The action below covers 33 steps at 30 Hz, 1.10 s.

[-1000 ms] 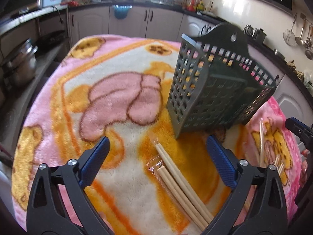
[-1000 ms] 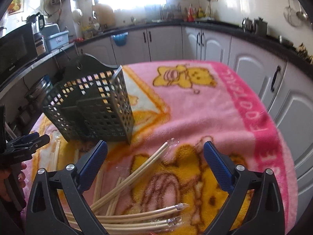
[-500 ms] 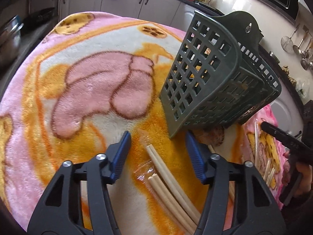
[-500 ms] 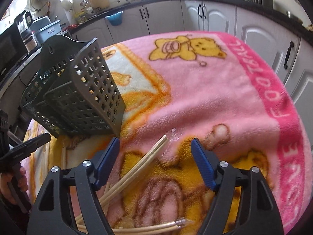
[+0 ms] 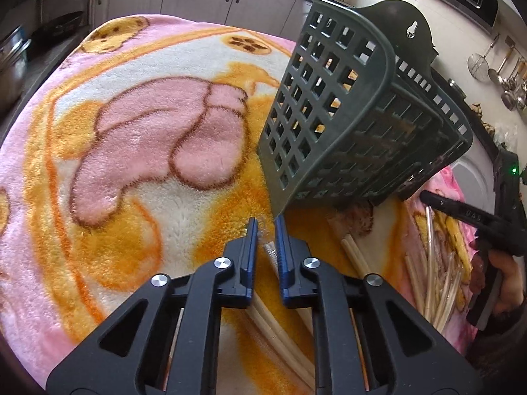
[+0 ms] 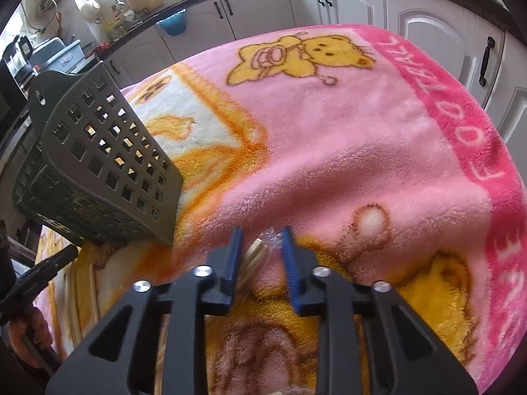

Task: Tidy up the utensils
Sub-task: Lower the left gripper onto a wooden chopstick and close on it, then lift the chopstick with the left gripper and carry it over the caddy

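Note:
A dark green slotted utensil basket (image 5: 355, 125) stands tilted on the pink and orange blanket; it also shows in the right wrist view (image 6: 98, 168). Plastic-wrapped wooden chopsticks lie on the blanket. My left gripper (image 5: 264, 227) has its jaws nearly closed around the wrapped end of one chopstick pair (image 5: 270, 250), just in front of the basket's lower corner. My right gripper (image 6: 262, 240) has its jaws narrowed around the tip of another wrapped chopstick pair (image 6: 255, 251), with a small gap still showing. More chopsticks (image 5: 438, 283) lie at the right of the left wrist view.
The blanket (image 6: 362, 151) covers the whole table. Kitchen cabinets (image 6: 355, 3) and counters ring it. Hanging strainers and ladles (image 5: 497, 69) are on the wall at right. The other hand-held gripper (image 5: 474, 220) shows at the right edge of the left view.
Both grippers have dropped toward the blanket and moved forward over the chopsticks. Both pairs of jaws have gone from wide open to nearly closed around wrapped chopstick ends.

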Tool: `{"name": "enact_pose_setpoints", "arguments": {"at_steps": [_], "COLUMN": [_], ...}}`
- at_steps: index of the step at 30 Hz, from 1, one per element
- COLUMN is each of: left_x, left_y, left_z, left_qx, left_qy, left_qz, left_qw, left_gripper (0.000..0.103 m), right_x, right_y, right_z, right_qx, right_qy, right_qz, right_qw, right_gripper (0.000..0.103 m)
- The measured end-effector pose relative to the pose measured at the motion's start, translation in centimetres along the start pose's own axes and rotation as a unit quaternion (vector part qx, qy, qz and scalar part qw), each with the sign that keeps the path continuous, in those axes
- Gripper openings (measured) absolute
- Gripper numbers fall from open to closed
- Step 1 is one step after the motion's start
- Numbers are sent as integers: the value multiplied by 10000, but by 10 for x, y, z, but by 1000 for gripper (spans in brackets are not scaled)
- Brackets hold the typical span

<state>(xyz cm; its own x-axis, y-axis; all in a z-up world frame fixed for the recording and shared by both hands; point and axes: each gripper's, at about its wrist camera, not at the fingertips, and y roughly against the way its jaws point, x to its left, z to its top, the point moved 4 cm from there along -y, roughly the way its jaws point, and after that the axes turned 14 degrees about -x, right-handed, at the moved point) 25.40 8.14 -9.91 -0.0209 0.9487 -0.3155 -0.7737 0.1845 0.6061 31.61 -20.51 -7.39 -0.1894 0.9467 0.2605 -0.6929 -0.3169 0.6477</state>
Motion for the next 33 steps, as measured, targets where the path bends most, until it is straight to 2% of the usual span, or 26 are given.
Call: {"name": "enact_pose_setpoints", "arguments": {"at_steps": [8,15,23,33], "left_x": [8,-4,-42,-94], "left_y": [15,56,107,143], "left_z": [3,22,58,96], "left_qx": [-86,-578,-1264,-1796], "left_qy": [170,116,-149,-556], "left_qz": [-136,-341,-730,-1233], "left_qw": [9997,9977,9892,9744], "left_gripper": [3,2,2,2], "right_x": [-1,20,67,122], "right_y": [32,79,139,193], "right_z": [15,33,53,73], "right_qx": [-491,-1081,-1660,-2237], "right_qy": [-315,-132,397,1093], "right_qz": [359,827,1461,1943], "right_qw": [9976,9906,9744,9488], "right_gripper": [11,9,8,7]}}
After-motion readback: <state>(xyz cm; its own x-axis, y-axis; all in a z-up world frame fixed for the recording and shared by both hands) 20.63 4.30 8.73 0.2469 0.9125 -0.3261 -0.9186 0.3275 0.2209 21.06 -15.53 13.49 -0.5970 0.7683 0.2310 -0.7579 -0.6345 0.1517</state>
